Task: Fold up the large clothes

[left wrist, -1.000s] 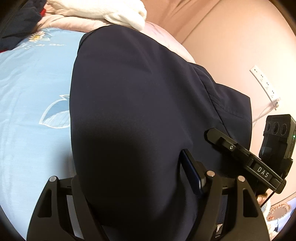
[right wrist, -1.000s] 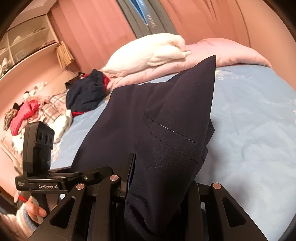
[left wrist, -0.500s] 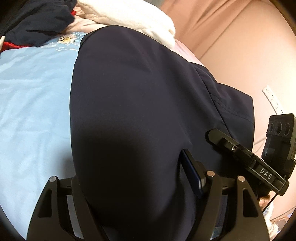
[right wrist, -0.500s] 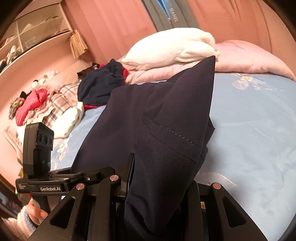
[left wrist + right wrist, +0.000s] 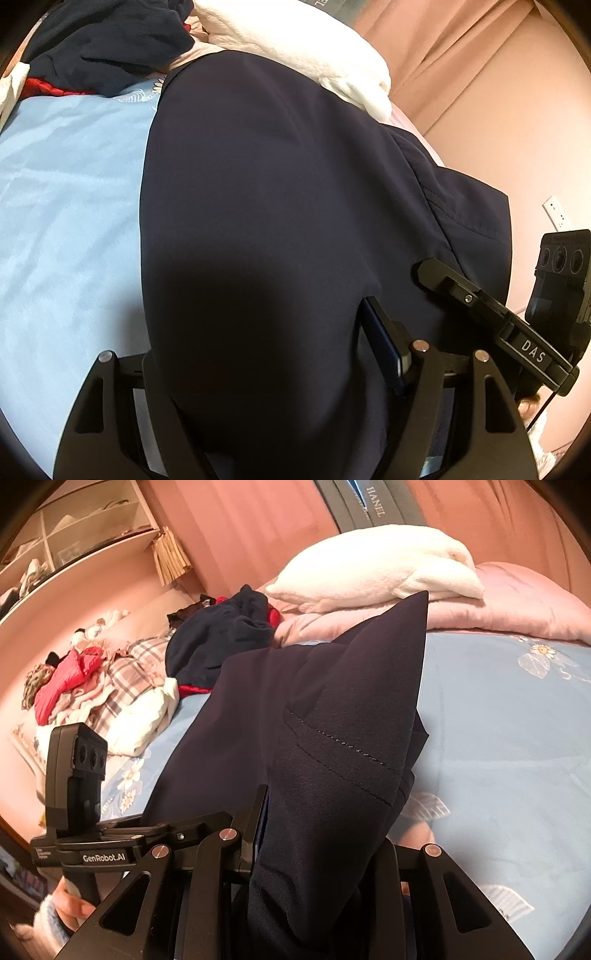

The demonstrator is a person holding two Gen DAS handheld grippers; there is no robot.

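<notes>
A large dark navy garment [image 5: 277, 184] hangs lifted over the light blue bed sheet [image 5: 66, 221]. Its bunched cloth fills my left gripper [image 5: 258, 332] from side to side; the blue-padded right finger [image 5: 380, 343] presses against it and the other finger is buried under it. In the right wrist view a stitched corner of the same garment [image 5: 332, 720] stands up between the fingers of my right gripper [image 5: 321, 812], which is shut on it. Each gripper shows in the other's view, close alongside: the right one [image 5: 498, 325] and the left one [image 5: 81, 775], held by a hand [image 5: 70, 904].
A white folded blanket [image 5: 376, 565] lies on a pink quilt [image 5: 517, 605] at the head of the bed. A dark blue and red garment [image 5: 218, 635] and a heap of mixed clothes [image 5: 92, 675] lie at the bed's left. Shelves [image 5: 74, 535] line the wall.
Both grippers have swung sideways together with the garment; the white blanket and the heap of clothes have slid further into view. Neither grip has changed.
</notes>
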